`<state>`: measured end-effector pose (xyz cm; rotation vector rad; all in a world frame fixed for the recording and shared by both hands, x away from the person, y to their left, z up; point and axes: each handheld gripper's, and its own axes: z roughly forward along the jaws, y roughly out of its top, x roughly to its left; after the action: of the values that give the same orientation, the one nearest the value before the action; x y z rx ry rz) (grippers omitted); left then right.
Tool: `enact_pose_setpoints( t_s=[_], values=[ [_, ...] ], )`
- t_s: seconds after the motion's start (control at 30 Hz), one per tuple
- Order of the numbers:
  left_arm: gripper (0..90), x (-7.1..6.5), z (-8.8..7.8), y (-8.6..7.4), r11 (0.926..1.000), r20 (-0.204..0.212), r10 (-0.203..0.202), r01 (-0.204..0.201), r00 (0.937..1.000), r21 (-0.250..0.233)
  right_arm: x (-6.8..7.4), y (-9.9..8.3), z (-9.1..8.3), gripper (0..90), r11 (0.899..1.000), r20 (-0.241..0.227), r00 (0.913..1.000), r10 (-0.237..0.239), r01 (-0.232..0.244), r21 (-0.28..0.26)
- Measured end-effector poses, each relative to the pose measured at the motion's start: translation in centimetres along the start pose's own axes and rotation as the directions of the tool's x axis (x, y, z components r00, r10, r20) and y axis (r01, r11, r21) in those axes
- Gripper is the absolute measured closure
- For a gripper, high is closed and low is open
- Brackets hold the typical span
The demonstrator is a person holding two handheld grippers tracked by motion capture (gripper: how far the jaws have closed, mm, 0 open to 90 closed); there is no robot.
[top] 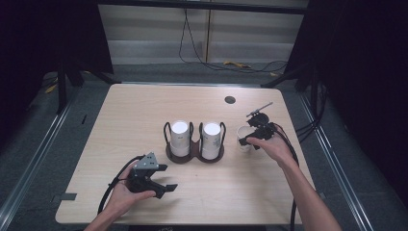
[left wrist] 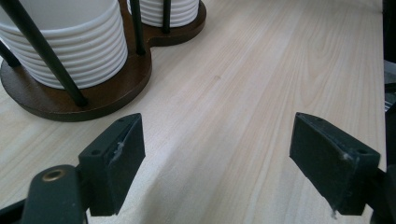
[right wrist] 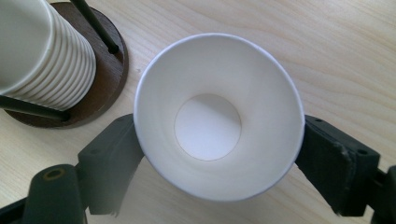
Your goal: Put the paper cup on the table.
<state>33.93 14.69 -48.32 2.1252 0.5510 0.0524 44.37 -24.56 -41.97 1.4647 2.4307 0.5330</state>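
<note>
- The right gripper (right wrist: 208,154) is standing around a single white paper cup (right wrist: 212,116), one jaw at each side of the cup wall. The jaws are spread wide; in the right gripper view the pads appear to be lying just against or barely off the wall, and firm pressing is not evident.
- The paper cup is standing upright on the table (top: 144,110), mouth up and empty, just to the right of the wooden cup holder (top: 195,154).
- The left gripper (top: 161,185) is resting low over the near left part of the table, jaws fully apart with nothing but bare wood between them, aimed toward the holder's base (left wrist: 70,95).
- The holder is carrying two stacks of white cups (top: 180,137), each ringed by black upright rods (left wrist: 42,46) on a figure-eight base.
- Judged step: the cup is being set down, freed from the stack, and the right gripper is letting it go.
- Judged next move: the right gripper is needing to back straight away from the cup without dragging a pad along the wall, since a light empty cup is tipping easily.
- The left gripper is then being positioned for whatever the next cup demands, likely steadying the holder.
</note>
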Motion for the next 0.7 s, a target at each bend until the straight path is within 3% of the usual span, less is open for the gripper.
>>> enact_pose_setpoints(
  t_s=[0.2, 0.33, 0.37, 0.5, 0.53, 0.6, 0.63, 0.67, 0.7],
  values=[
    [18.1, 0.1, -0.2, -0.1, 1.0, -0.008, -0.006, 0.006, 0.9999, 0.0, 0.2, -0.8, 0.1, 17.9, 0.999, 0.003, 0.9997, 0.025, -0.024, -0.035],
    [18.1, 0.3, -0.2, -0.1, 0.9999, -0.022, -0.013, 0.013, 0.9997, 0.0, 0.2, -1.9, -0.2, 17.8, 0.996, 0.009, 0.9991, 0.043, -0.042, -0.085],
    [18.1, 0.4, -0.3, -0.1, 0.9997, -0.027, -0.025, 0.025, 0.9993, -0.005, 0.1, -2.5, -0.6, 16.8, 0.991, 0.004, 0.9982, 0.06, -0.059, -0.12],
    [18.1, 0.5, -0.4, 0.0, 0.9992, -0.038, -0.04, 0.039, 0.9985, -0.008, -0.1, -3.4, -1.1, 16.4, 0.983, -0.011, 0.9964, 0.084, -0.085, -0.161],
    [18.1, 0.5, -0.4, 0.2, 0.999, -0.046, -0.043, 0.042, 0.998, -0.011, -0.2, -4.2, -1.5, 16.4, 0.976, -0.026, 0.9945, 0.101, -0.104, -0.192],
    [18.1, 0.5, -0.5, 0.3, 0.9988, -0.05, -0.047, 0.046, 0.9977, -0.017, -0.2, -4.5, -1.8, 16.3, 0.972, -0.028, 0.9941, 0.105, -0.109, -0.21],
    [18.1, 0.6, -0.6, 0.4, 0.9983, -0.051, -0.052, 0.05, 0.9973, -0.029, -0.2, -5.2, -2.3, 16.4, 0.963, -0.038, 0.9934, 0.108, -0.115, -0.243],
    [18.1, 0.6, -0.6, 0.4, 0.9983, -0.051, -0.052, 0.05, 0.9973, -0.029, -0.2, -5.2, -2.3, 16.4, 0.963, -0.038, 0.9934, 0.108, -0.115, -0.243],
    [18.1, 0.8, -0.7, 0.3, 0.9985, -0.061, -0.054, 0.053, 0.9967, -0.016, -0.2, -6.0, -2.8, 16.5, 0.959, -0.023, 0.9957, 0.09, -0.093, -0.268]
  ],
)
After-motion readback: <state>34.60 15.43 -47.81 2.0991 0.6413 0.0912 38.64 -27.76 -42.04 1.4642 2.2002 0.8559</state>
